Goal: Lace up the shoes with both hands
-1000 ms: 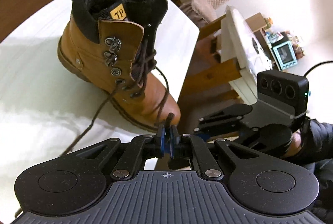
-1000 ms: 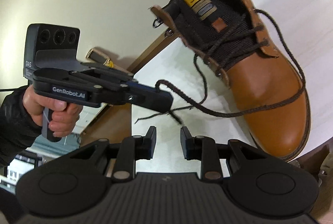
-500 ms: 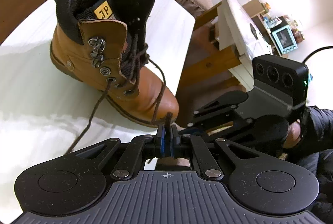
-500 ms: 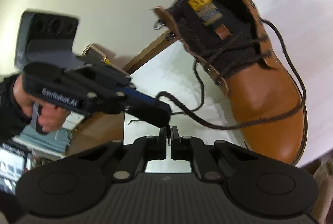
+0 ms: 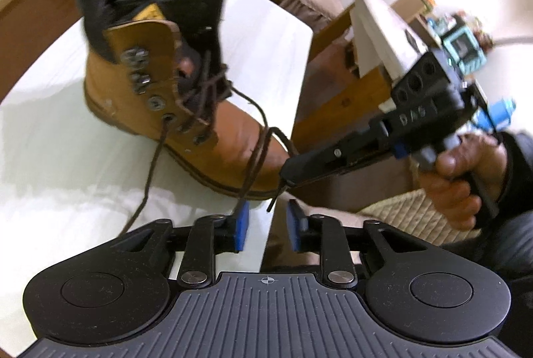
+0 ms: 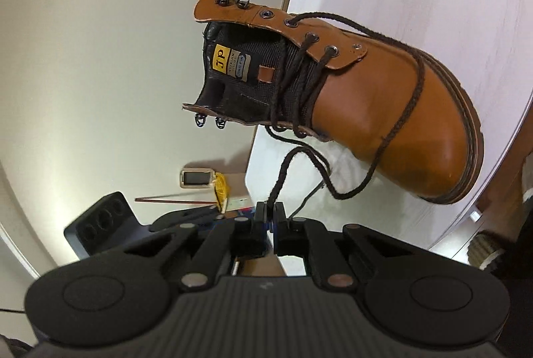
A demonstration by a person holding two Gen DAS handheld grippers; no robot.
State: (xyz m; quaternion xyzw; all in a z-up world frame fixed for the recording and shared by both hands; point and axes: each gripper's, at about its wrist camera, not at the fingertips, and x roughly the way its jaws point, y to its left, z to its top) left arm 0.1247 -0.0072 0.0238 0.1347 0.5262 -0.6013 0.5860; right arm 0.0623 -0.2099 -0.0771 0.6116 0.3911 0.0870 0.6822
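White table [image 5: 50,141] carried tan boot [image 5: 233,131], upright near table's corner, toe toward you. Your left gripper [image 5: 265,221] sat just in front of boot's toe, blue pads spread, nothing pinched; 1 lace strand ran close by its left-hand pad. Your right gripper [image 6: 270,214] was pressed together on dark lace [image 6: 409,111], just off boot's toe. Lace looped over toe up to eyelets. Top 2 hooks on each side of boot were unlaced.

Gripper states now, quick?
Left gripper: open, holding nothing.
Right gripper: closed on the brown lace.
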